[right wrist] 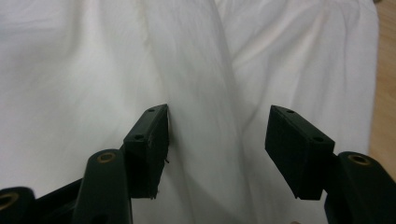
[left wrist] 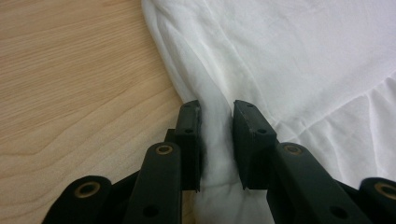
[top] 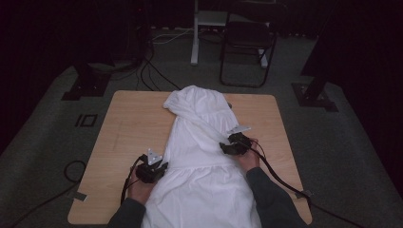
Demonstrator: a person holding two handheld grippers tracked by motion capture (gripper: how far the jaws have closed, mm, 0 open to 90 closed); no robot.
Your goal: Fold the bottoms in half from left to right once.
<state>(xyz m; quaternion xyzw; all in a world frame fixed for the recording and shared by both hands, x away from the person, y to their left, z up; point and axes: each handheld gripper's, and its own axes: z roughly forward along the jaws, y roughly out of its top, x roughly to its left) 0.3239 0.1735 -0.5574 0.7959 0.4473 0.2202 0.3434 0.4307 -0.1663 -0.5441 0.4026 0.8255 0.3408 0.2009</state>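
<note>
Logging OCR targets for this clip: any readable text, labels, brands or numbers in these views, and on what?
None readable.
White garment: no print, tag or label showing.
Wooden table: bare grain, no markings.
Left gripper and right gripper: black jaws, no lettering.
Floor: a square outline mark left of the table, not legible as text.

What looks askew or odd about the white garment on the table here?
The white garment lies lengthwise down the wooden table, its near end hanging off the front edge. The far end is bunched into a rumpled heap instead of lying flat. A fold of its left edge sits between the left claw pads. No stains or tears are visible.
</note>
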